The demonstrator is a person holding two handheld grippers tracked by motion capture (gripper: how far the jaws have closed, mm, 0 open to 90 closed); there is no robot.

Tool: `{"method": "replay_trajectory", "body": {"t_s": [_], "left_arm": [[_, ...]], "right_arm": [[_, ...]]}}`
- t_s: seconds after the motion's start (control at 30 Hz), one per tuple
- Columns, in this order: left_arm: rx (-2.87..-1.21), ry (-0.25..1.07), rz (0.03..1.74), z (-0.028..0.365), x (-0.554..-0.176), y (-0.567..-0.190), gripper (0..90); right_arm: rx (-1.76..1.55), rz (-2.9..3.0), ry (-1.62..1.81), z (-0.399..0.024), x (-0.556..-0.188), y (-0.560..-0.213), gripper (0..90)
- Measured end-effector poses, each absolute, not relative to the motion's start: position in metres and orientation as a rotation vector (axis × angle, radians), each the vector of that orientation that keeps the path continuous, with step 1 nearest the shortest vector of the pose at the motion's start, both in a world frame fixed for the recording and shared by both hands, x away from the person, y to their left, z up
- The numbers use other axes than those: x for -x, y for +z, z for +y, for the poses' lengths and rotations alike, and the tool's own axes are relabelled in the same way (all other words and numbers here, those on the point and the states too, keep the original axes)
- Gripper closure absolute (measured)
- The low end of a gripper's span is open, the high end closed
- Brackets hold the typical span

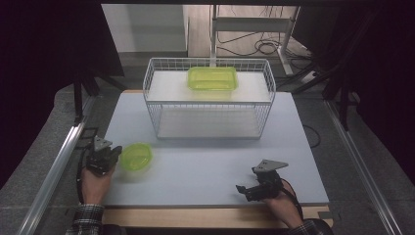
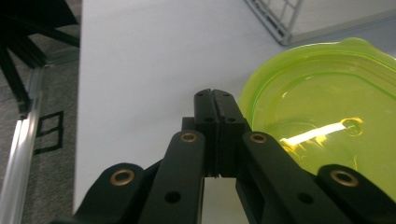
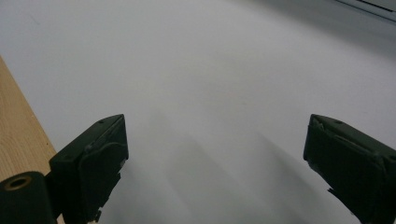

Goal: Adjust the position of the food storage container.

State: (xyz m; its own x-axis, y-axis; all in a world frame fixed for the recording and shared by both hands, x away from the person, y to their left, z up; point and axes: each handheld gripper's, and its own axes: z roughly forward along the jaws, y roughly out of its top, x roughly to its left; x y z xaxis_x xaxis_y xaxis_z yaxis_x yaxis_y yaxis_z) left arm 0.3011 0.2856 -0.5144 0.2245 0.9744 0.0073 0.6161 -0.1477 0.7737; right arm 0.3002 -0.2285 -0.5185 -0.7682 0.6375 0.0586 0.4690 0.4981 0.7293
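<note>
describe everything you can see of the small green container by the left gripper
The small green container is translucent lime-green plastic, rounded, shallow and glossy, with a raised rim; a light glints off its inside. It sits flat on the white table near the front left, in front of the wire basket. The left gripper, jaws shut and empty, sits right at its left edge; whether they touch is unclear.
</note>
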Motion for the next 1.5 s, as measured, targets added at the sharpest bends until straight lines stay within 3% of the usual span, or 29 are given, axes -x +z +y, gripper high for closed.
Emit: {"method": "replay_trajectory", "body": {"t_s": [1.5], "left_arm": [[-2.004,0.524,1.134,0.177,-0.311,-0.508,88.9]], "right_arm": [[-0.912,2.521,1.113,-0.227,-0.299,-0.517,7.1]]}}
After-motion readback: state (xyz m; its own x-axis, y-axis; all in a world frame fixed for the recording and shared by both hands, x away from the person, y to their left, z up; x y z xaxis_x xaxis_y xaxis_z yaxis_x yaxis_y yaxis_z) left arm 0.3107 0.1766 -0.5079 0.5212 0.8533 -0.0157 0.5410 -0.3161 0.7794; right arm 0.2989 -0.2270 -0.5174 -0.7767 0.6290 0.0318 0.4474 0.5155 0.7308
